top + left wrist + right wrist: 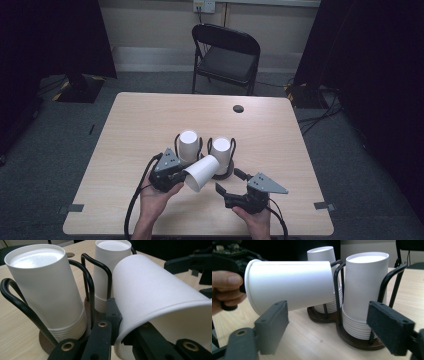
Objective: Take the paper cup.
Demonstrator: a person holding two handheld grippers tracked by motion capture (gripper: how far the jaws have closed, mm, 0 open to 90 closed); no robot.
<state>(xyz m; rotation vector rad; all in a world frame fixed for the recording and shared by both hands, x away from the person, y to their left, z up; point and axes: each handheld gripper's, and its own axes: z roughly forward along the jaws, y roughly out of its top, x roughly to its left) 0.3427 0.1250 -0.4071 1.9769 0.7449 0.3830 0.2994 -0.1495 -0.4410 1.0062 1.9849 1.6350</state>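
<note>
On the surface (140, 120), two stacks of upturned cups are held side by side in wire holders, the left stack (188, 146) beside the right stack (220, 154). A single cup (202, 173) is held tilted just in front of them, between the left claw (181, 176) and the right claw (229, 181). A chair (226, 57) is placed behind the surface.

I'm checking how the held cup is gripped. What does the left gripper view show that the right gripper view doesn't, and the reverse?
Left gripper view: the left gripper pinching the rim of the loose paper cup. Right gripper view: the right gripper, its fingers wide apart with nothing between them, and the hand holding the left gripper. Both show that cup lying sideways and the two upside-down cup stacks in wire holders.
</note>
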